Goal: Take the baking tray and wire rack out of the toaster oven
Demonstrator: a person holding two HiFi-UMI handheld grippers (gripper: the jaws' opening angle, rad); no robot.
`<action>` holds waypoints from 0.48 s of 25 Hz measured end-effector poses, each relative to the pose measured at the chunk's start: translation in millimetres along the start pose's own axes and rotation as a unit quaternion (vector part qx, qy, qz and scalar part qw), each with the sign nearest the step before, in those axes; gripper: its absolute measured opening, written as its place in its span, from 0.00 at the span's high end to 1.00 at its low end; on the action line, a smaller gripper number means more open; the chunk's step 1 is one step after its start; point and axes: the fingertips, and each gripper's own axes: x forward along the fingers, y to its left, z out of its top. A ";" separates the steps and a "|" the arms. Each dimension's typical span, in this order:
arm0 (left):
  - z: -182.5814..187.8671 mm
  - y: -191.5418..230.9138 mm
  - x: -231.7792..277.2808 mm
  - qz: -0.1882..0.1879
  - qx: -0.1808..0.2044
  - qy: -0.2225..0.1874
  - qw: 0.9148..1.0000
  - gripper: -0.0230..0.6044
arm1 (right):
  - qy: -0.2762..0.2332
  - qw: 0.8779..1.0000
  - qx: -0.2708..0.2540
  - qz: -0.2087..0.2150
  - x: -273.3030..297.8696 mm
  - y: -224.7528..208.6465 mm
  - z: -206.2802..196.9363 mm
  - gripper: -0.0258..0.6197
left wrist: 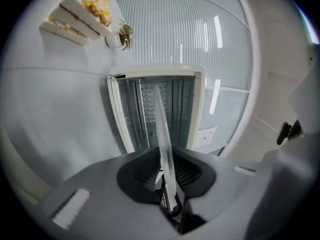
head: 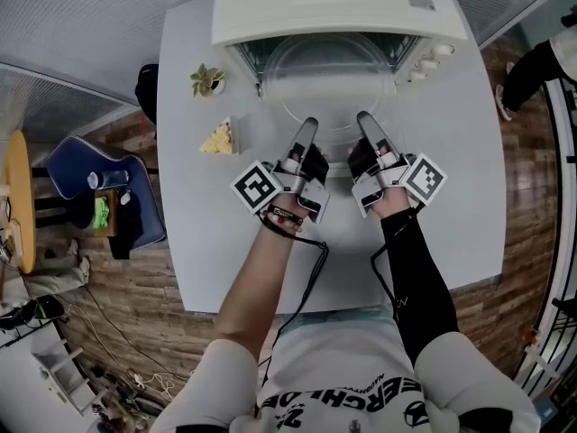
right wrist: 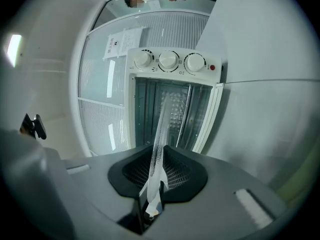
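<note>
The white toaster oven (head: pixel 334 3) stands open at the table's far edge. A thin silvery baking tray (head: pixel 329 84) sticks out of its mouth toward me. My left gripper (head: pixel 311 126) is shut on the tray's near rim at the left, and my right gripper (head: pixel 363 120) is shut on the rim at the right. In the left gripper view the tray (left wrist: pixel 162 129) runs edge-on from the gripper (left wrist: pixel 167 184) into the oven (left wrist: pixel 197 109). The right gripper view shows the same tray (right wrist: pixel 162 129) pinched in the gripper (right wrist: pixel 156 184) below the oven knobs (right wrist: pixel 167 61). I cannot make out the wire rack.
A cake slice (head: pixel 219 140) and a small potted plant (head: pixel 207 79) sit on the grey table (head: pixel 198 242) left of the oven. A blue chair (head: pixel 90 179) with clutter stands on the left floor. A person's arm (head: pixel 532 70) shows at the right edge.
</note>
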 end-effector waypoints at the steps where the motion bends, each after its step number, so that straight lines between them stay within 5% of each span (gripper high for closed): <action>1: -2.1 -3.4 -4.2 -0.002 0.001 0.002 1.000 0.79 | -0.001 1.000 -0.001 0.001 -4.0 3.9 -2.6 0.89; 12: -38.9 -31.9 -45.4 -0.014 0.011 0.036 0.999 0.79 | -0.015 1.000 -0.005 0.006 -58.8 31.4 -24.0 0.89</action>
